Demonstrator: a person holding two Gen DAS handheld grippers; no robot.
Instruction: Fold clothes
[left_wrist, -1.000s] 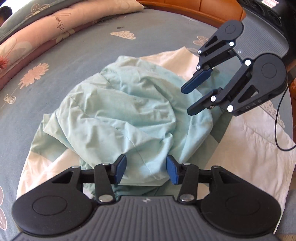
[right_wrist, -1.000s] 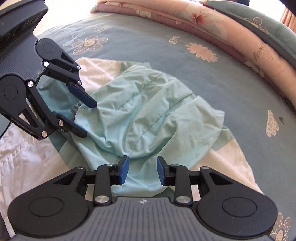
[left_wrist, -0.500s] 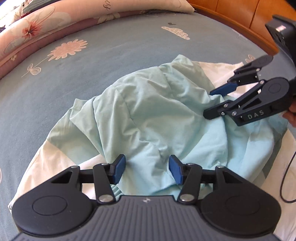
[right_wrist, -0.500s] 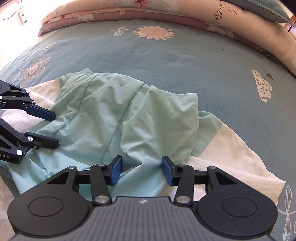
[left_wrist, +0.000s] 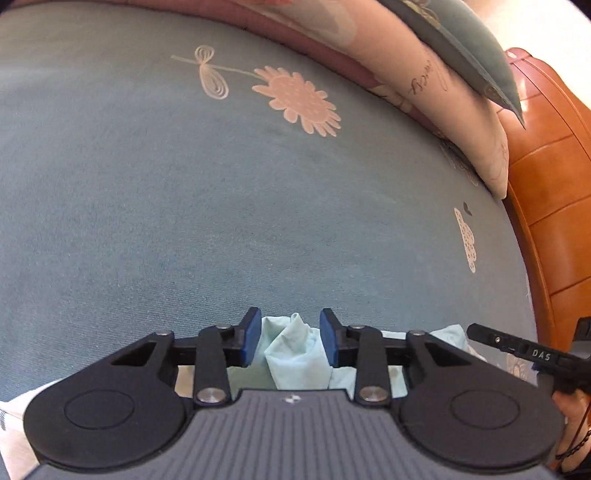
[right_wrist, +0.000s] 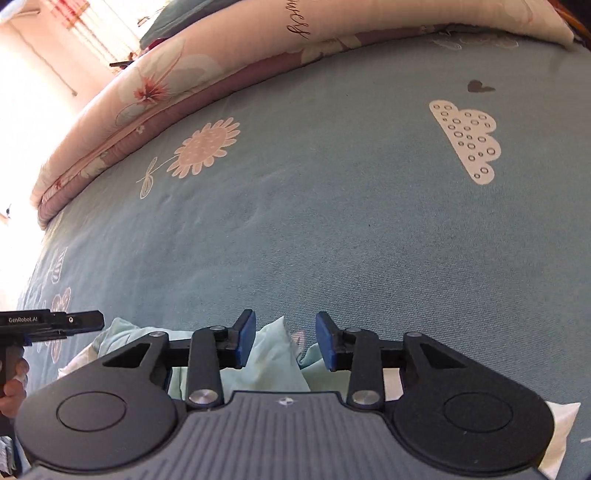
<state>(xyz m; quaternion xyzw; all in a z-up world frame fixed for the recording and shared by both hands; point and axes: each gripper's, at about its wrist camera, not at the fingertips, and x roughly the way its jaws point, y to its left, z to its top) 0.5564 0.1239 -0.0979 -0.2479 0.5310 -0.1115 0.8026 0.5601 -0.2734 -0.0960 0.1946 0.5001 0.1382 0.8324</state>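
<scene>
My left tool sits low over the bed, jaws closing w/ a peak of the mint shirt standing between the blue pads. There's a gap on both sides of the cloth, so pads aren't pressing it yet. White fabric shows under the tool's left side, part of the same garment pile as far as I can tell.

My right tool is much the same: jaws closing, a fold of shirt between them, leaning toward the left pad, right pad apart from it. Can't tell if the left pad actually touches. White cloth corner pokes out at lower right.

Each tool shows at the edge of the other's view, beside it, a hand on the grip.

Shirt is bunched just under and between both tools, at the near edge of the bedspread. Beyond it the blue-grey spread lies bare, w/ flower print and cloud print. Farther back, a pink quilt roll runs along the far side; wood headboard at right in the left view.
</scene>
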